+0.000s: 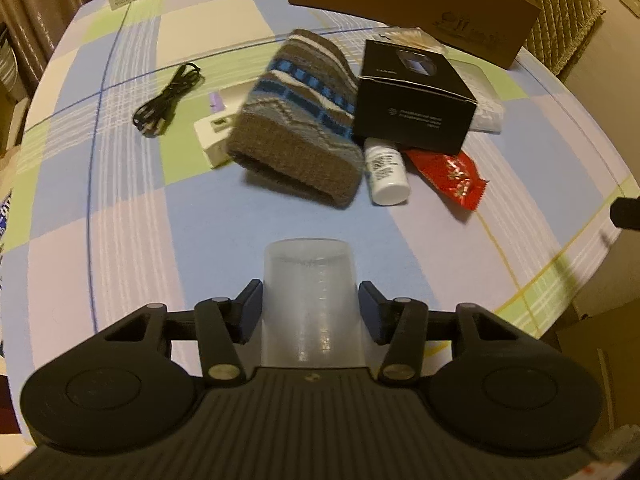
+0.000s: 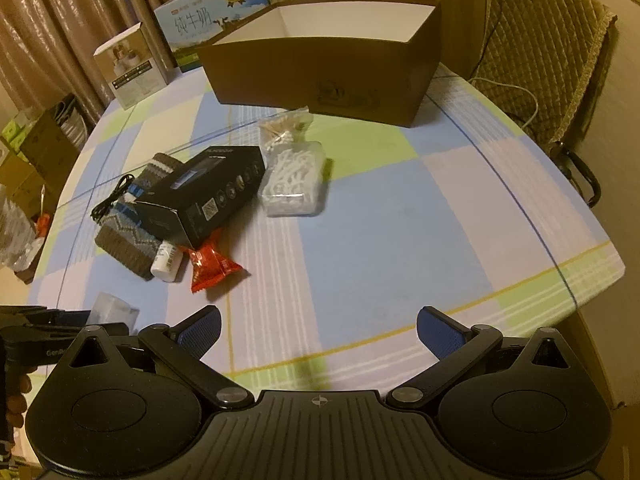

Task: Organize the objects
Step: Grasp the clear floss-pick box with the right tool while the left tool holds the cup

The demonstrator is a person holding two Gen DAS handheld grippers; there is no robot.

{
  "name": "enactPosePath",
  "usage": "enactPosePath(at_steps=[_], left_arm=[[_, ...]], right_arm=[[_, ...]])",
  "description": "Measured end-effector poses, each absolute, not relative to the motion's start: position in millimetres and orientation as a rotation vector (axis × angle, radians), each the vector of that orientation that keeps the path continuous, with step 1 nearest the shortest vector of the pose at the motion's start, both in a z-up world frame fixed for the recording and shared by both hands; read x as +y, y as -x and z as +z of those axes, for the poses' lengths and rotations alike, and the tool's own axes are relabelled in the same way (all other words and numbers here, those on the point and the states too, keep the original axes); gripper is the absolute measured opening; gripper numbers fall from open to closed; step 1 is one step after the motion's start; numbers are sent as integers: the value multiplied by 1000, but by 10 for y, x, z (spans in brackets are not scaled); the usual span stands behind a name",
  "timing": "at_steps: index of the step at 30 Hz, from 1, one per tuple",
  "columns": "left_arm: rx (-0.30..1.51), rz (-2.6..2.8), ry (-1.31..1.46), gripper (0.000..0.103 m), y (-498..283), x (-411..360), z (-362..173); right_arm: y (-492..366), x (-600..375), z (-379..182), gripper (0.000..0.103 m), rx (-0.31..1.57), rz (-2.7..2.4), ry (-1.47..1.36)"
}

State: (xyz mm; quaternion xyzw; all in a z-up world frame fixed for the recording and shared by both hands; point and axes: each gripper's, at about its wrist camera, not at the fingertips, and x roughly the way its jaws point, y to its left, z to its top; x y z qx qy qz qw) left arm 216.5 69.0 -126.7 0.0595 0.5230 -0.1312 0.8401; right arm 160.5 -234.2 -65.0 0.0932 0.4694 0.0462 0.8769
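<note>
My left gripper point(image 1: 310, 306) is shut on a translucent plastic cup point(image 1: 310, 292), held above the near part of the checked tablecloth. The cup point(image 2: 114, 310) also shows at the lower left of the right wrist view. Ahead lies a pile: a knitted brown and blue cloth point(image 1: 298, 120), a black box point(image 1: 412, 96), a small white bottle point(image 1: 386, 172), a red snack packet point(image 1: 450, 176), a white charger point(image 1: 212, 136) and a black cable point(image 1: 168, 100). My right gripper point(image 2: 318, 330) is open over bare cloth with nothing between its fingers. The brown cardboard box point(image 2: 328, 64) stands open at the back.
A clear box of cotton swabs point(image 2: 294, 184) and a small bag point(image 2: 286, 128) lie before the cardboard box. Cartons point(image 2: 212, 20) stand at the table's far edge. A padded chair point(image 2: 544, 60) sits at the right. The table edge point(image 2: 592, 280) curves close on the right.
</note>
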Motion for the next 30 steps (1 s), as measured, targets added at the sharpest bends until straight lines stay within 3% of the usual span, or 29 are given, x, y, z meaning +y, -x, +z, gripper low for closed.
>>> enactPosePath(at_steps=[10,13,17,30], left_arm=[[1024,-202,-79,47,-2278,1031,-955],[1000,-179,-70,47,-2372,1066,-849],[970,-155,-52,47,-2518,1054,-720],[956,-130,-46,47,-3173,730,-646]], right_arm=[[-1950,-2152,-675,101,934,93,-135],[-2146,-2073,-663,87,914,119,-94],[-2499,-2027,-737,77,932,132,-92],[-3395,-1906,-1058,71,1053,112,-65]])
